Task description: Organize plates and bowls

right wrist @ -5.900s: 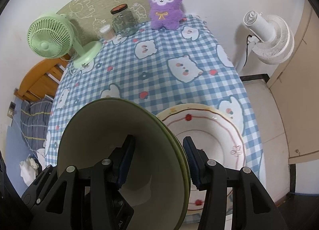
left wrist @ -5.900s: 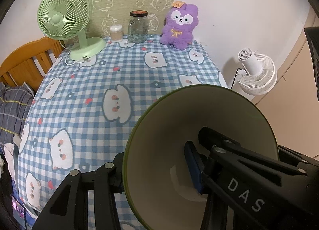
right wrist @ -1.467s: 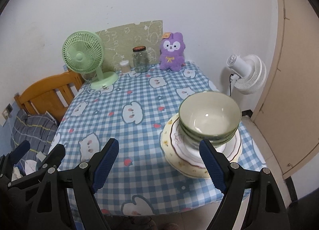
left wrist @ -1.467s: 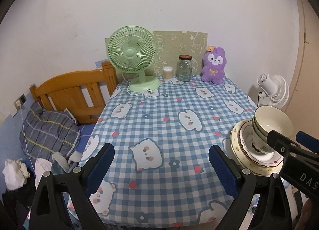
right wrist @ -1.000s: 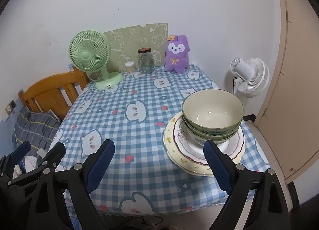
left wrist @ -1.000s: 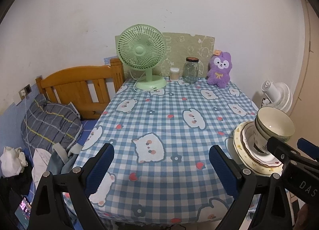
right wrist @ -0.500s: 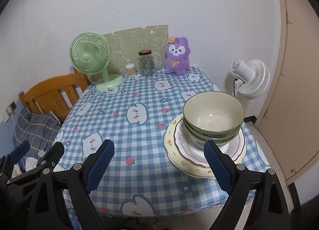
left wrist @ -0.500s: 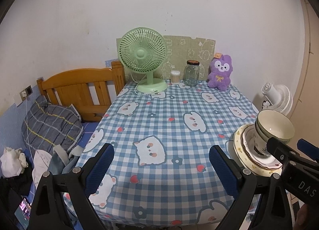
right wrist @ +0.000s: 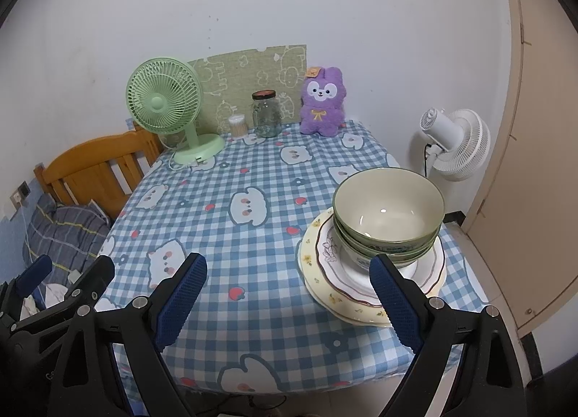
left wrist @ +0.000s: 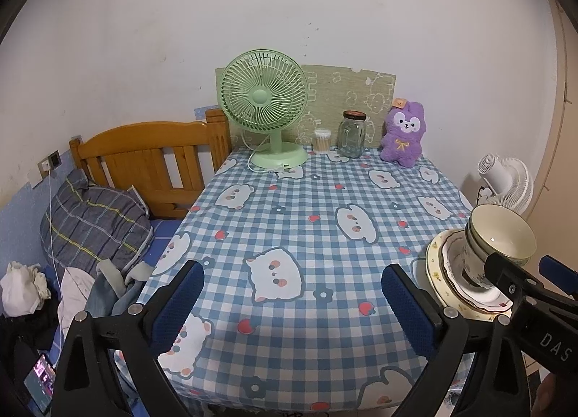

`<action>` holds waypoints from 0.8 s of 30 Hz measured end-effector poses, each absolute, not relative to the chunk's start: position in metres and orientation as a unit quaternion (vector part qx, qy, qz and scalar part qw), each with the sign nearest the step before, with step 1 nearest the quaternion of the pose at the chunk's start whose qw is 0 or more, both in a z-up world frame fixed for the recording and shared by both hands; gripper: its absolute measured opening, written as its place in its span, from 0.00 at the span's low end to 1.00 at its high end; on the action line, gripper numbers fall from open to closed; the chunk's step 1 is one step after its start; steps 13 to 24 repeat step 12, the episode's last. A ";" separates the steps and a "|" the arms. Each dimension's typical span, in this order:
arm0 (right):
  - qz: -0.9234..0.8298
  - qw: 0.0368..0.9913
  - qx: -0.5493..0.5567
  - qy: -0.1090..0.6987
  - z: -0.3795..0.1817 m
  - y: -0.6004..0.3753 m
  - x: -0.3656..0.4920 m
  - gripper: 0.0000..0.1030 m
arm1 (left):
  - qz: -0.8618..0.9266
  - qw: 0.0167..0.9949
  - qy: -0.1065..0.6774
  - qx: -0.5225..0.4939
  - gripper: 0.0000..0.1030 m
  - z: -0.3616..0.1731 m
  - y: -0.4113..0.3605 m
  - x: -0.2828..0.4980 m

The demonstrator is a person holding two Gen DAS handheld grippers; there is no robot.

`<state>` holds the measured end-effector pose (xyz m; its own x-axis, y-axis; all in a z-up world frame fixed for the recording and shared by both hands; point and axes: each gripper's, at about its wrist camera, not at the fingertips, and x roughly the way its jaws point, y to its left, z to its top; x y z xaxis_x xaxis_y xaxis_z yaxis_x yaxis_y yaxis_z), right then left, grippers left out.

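Observation:
Green-rimmed bowls (right wrist: 388, 213) sit nested in a stack on top of stacked plates (right wrist: 325, 272) with floral rims, at the front right of the checked table. The stack also shows in the left wrist view (left wrist: 500, 236), partly behind the other gripper's arm. My left gripper (left wrist: 292, 303) is open and empty, held back above the table's front edge. My right gripper (right wrist: 287, 292) is open and empty, just in front and left of the stack, not touching it.
A green desk fan (left wrist: 265, 106), a cotton-swab tub (left wrist: 322, 140), a glass jar (left wrist: 351, 133) and a purple plush (left wrist: 404, 137) stand along the back of the table (left wrist: 307, 200). A wooden bed (left wrist: 144, 164) lies left; a white fan (right wrist: 455, 144) and a door stand right.
Both grippers held bowls 5.9 s ago and have let go; the bowls now sit stacked on the plates. Over the last second both grippers drifted back slightly, still open.

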<state>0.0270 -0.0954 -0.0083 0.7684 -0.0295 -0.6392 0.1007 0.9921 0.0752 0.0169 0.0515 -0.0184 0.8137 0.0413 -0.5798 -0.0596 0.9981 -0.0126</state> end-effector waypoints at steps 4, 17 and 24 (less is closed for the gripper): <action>-0.034 0.939 0.052 0.338 -0.008 -0.096 0.027 0.91 | 0.026 0.952 0.304 -0.016 0.97 -0.018 0.051 0.017; -0.034 0.937 0.054 0.344 -0.010 -0.097 0.027 0.91 | 0.027 0.952 0.304 -0.016 0.99 -0.019 0.052 0.017; -0.034 0.937 0.054 0.344 -0.010 -0.097 0.027 0.91 | 0.027 0.952 0.304 -0.016 0.99 -0.019 0.052 0.017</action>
